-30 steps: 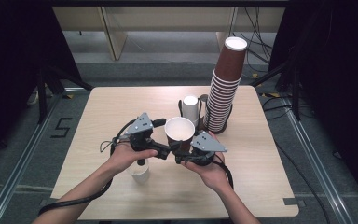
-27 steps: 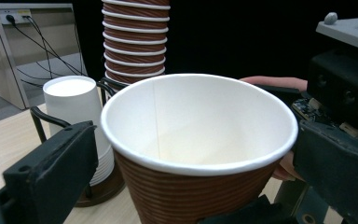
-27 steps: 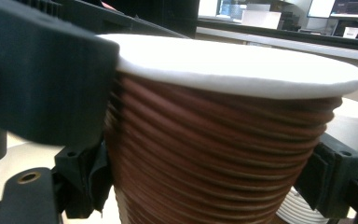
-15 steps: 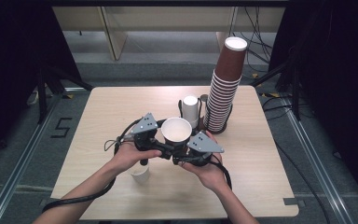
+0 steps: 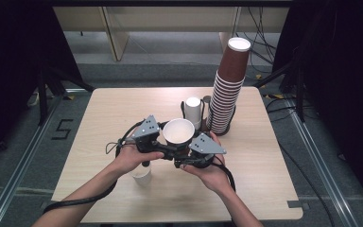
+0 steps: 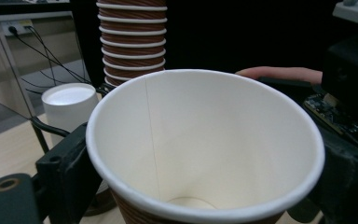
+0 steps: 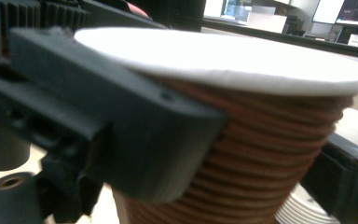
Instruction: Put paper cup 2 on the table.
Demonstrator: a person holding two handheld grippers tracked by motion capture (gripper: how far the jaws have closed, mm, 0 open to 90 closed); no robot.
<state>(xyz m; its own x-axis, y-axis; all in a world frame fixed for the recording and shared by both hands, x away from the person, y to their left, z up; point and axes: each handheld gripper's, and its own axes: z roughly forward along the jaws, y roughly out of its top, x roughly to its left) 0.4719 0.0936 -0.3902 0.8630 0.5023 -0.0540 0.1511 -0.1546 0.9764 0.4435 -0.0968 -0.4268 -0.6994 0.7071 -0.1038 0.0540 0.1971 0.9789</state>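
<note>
Brown ribbed cup (image 7: 261, 154) outside in right gripper view, white inside (image 6: 205, 135) in left.

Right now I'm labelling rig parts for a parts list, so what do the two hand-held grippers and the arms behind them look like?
Left hand-held gripper: black blocky body, grey three-cornered plate with dark dots on top, black cable looping back along the forearm. Right hand-held gripper: the same build, with its own grey plate and a black cable trailing toward the person. Jaws are matte black with screw holes. Both forearms are bare, with no sleeves.
</note>
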